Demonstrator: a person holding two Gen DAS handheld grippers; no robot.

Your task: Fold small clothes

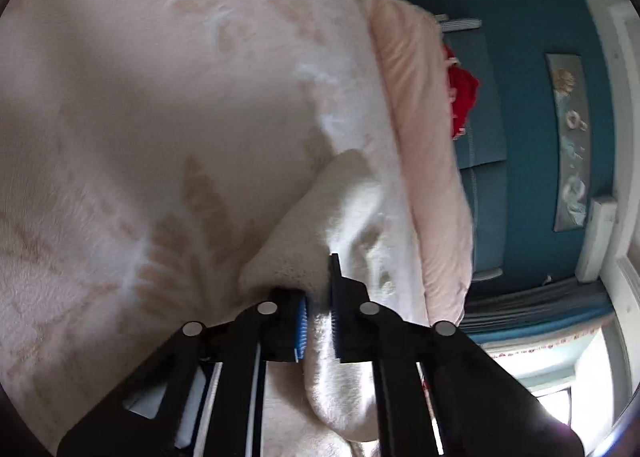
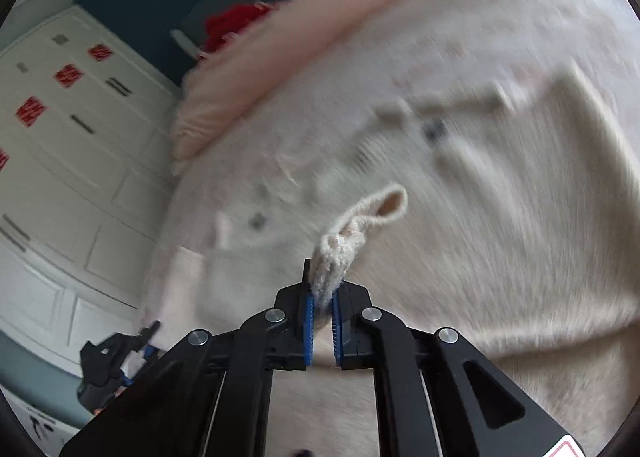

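Note:
A cream knitted garment [image 1: 320,217] lies on a pale pink fleece blanket with a leaf pattern [image 1: 160,117]. My left gripper [image 1: 318,309] is shut on a thick fold of it, and the cloth bulges between and below the blue pads. In the right wrist view my right gripper [image 2: 323,297] is shut on a narrow bunched edge of the same cream knit [image 2: 340,245], with a small loop [image 2: 384,203] sticking up past the fingertips. The rest of the garment [image 2: 460,129] spreads blurred across the blanket. The left gripper [image 2: 148,337] also shows at the lower left, holding a far corner.
A pink folded duvet [image 1: 420,137] lies along the bed's far edge, also in the right wrist view [image 2: 280,45]. A red item [image 1: 462,97] sits by the teal wall [image 1: 528,37]. White wardrobe doors [image 2: 60,177] stand beside the bed.

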